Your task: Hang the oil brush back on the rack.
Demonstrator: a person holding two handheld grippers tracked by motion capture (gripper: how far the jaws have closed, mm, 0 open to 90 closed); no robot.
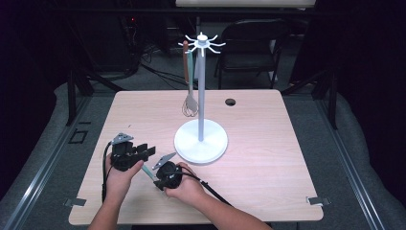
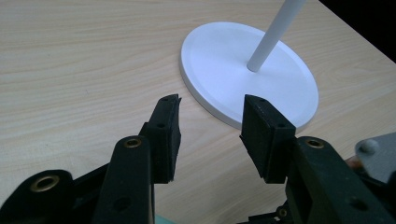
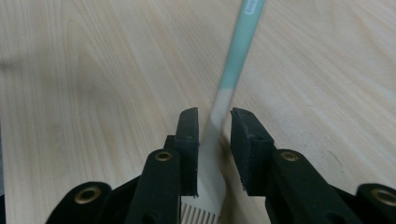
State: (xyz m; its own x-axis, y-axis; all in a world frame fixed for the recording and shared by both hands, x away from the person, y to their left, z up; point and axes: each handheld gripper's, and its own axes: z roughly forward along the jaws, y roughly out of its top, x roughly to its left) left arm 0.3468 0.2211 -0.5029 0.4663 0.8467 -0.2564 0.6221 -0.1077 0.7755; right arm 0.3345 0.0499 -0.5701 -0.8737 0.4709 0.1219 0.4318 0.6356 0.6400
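Pale wood grain covers the table, the biggest thing in sight, with a small dark round hole near its far edge. On it stands a white rack: a round flat base, a slim upright pole, and a crown of short hooks at the top. From those hooks hang a whisk and a brown-handled utensil, both dangling beside the pole, clear of the table.

Nearer the person, both hands rest low over the table's near left part. The left gripper points toward the rack's base; in the left gripper view its jaws stand well spread with bare wood between them and nothing held.

The right gripper sits just beside the left one. Its jaws straddle a flat utensil lying on the table, which has a mint-green handle, a cream neck, and a slotted cream head at the near end. The left pad lies against the neck, while a narrow gap shows at the right pad, so the jaws are not yet pinching it. In the high view the green handle pokes out from under the right gripper.
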